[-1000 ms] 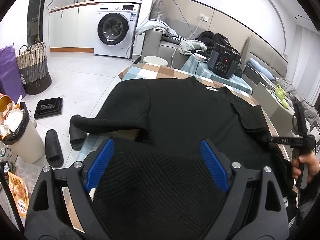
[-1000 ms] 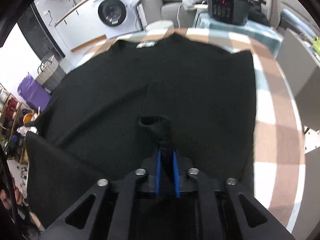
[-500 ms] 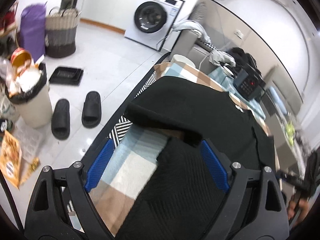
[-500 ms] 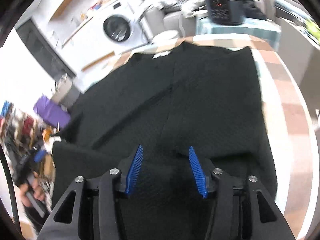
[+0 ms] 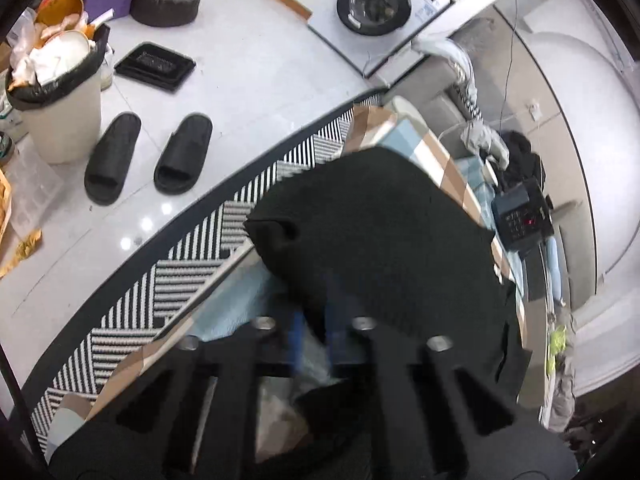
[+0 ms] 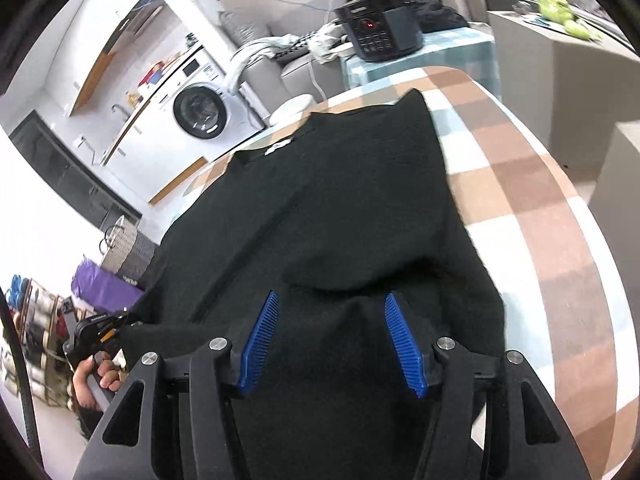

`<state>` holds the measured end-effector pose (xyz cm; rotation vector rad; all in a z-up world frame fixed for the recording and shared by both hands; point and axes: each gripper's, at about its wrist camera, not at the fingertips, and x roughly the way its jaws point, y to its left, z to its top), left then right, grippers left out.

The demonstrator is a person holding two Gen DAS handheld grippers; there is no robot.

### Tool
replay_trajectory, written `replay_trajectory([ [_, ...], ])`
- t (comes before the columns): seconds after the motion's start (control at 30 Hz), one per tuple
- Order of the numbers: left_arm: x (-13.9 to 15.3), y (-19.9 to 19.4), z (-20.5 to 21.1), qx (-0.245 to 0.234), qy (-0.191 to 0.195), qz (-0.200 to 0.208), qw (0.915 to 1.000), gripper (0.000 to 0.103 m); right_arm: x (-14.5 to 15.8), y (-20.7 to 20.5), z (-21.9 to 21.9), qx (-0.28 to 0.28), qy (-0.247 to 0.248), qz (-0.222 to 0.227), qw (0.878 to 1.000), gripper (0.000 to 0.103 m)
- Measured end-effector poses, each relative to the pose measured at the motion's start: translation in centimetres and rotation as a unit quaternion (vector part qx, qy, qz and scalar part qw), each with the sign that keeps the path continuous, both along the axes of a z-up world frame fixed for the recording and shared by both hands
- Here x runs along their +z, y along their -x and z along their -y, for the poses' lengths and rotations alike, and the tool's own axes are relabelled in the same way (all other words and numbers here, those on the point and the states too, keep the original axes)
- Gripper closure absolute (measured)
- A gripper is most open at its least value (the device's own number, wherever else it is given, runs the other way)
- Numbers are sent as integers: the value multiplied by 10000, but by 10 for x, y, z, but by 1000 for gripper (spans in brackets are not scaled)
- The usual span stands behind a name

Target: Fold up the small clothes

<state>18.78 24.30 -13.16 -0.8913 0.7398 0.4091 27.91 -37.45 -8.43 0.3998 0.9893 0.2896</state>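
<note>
A black knitted sweater [image 5: 380,232] lies flat on the checked tablecloth [image 6: 540,240], collar and white label away from me. In the left wrist view, my left gripper [image 5: 312,332] is blurred at the sweater's left edge, just below the hanging sleeve [image 5: 276,232]. Its blue pads are pinched together on the black fabric there. My right gripper [image 6: 332,340] hovers over the sweater [image 6: 340,208] near its lower right part. Its jaws are opening; the cloth lies beneath them, not pressed. In the right wrist view a hand [image 6: 96,376] holds the left gripper at the far left.
A dark electric cooker [image 6: 380,28] stands on a side table beyond the far edge. Left of the table are a striped rug [image 5: 192,264], two black slippers [image 5: 144,156], a full bin [image 5: 60,96] and a washing machine [image 5: 372,4]. Bare cloth shows right of the sweater.
My left gripper moved left and down to the sweater's edge, rolled, and went from wide open to shut. The right gripper let go of the folded sleeve, opened and drew back.
</note>
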Motion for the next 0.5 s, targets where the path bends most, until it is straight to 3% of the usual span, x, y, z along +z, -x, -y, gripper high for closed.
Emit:
replay_trajectory([
  [0.1,18,-5,9,99,-572,153,9982,100,-3,8,10,-111,-89,-1,9999,45],
  [0.27,78,-39,60,-335,-1507,471,9869,101,-3,19,17,-183,-56,66,9998,45],
  [0.37,109,-77,124,-1200,-1816,778,9729,101,-5,24,25,-186,-137,-6,9997,45],
  [0.5,106,-116,216,-2665,-1679,882,9450,100,-4,32,36,-286,-136,7,9995,45],
])
